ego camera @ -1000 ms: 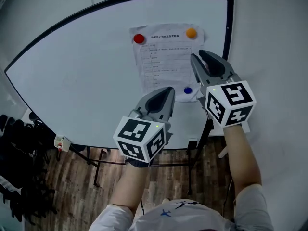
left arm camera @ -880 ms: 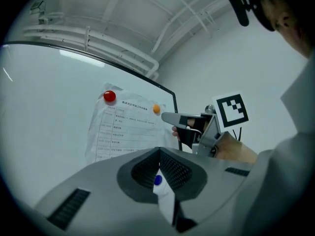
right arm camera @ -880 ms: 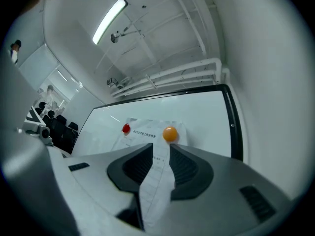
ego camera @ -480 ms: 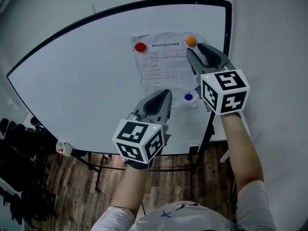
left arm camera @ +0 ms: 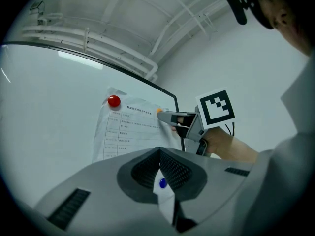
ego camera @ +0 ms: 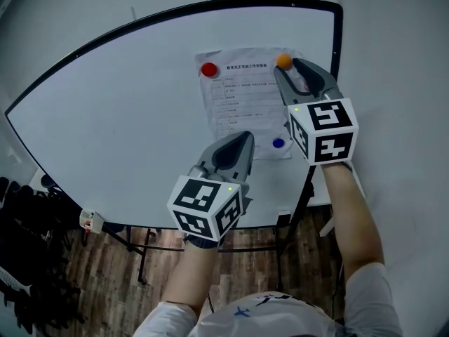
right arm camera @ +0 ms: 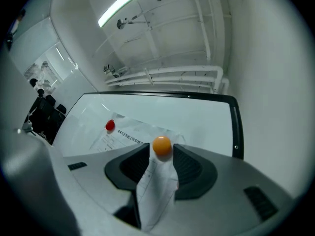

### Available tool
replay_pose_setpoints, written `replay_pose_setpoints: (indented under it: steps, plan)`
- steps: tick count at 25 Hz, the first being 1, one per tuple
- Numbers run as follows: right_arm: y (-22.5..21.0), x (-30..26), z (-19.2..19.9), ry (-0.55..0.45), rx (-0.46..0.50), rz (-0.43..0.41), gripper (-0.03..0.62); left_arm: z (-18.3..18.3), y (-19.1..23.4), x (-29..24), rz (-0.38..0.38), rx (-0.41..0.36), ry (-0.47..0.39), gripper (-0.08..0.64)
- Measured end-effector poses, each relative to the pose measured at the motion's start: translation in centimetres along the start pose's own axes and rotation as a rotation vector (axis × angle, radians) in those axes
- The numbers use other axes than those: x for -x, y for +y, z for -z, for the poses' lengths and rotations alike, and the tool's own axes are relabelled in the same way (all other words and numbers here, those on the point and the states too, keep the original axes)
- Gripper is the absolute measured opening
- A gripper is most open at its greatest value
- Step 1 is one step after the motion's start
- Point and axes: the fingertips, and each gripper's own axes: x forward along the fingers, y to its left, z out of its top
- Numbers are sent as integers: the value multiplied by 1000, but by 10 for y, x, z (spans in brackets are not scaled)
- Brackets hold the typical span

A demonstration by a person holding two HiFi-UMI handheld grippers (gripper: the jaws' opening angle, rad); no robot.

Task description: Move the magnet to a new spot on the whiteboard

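A whiteboard (ego camera: 119,104) carries a printed paper sheet (ego camera: 242,97) pinned by three round magnets. The orange magnet (ego camera: 283,60) is at the sheet's top right, the red magnet (ego camera: 209,69) at its top left, and the blue magnet (ego camera: 278,144) near its bottom right. My right gripper (ego camera: 287,67) is at the orange magnet (right arm camera: 162,145), which sits between its tips. Its jaws are opening and the pads stand just clear of the magnet. My left gripper (ego camera: 248,135) hovers below the sheet, tips together, holding nothing.
The board's black frame (ego camera: 338,41) runs close to the right of my right gripper. A white wall lies beyond it. Below the board are its stand legs (ego camera: 295,209), a wooden floor and dark clutter (ego camera: 28,258) at the left.
My right gripper has moved up the sheet from beside the blue magnet to the orange magnet, and its jaws have spread. The left gripper has stayed roughly in place.
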Motion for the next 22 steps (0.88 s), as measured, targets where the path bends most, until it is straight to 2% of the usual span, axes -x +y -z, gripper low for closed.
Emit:
replay_pose_setpoints:
  steps: [12, 22]
  plan:
    - [0, 0, -8, 33, 132, 108, 143, 5, 5, 0, 56, 20, -5, 9]
    - [4, -8, -9, 63, 195, 134, 140, 8, 12, 1, 79, 33, -10, 9]
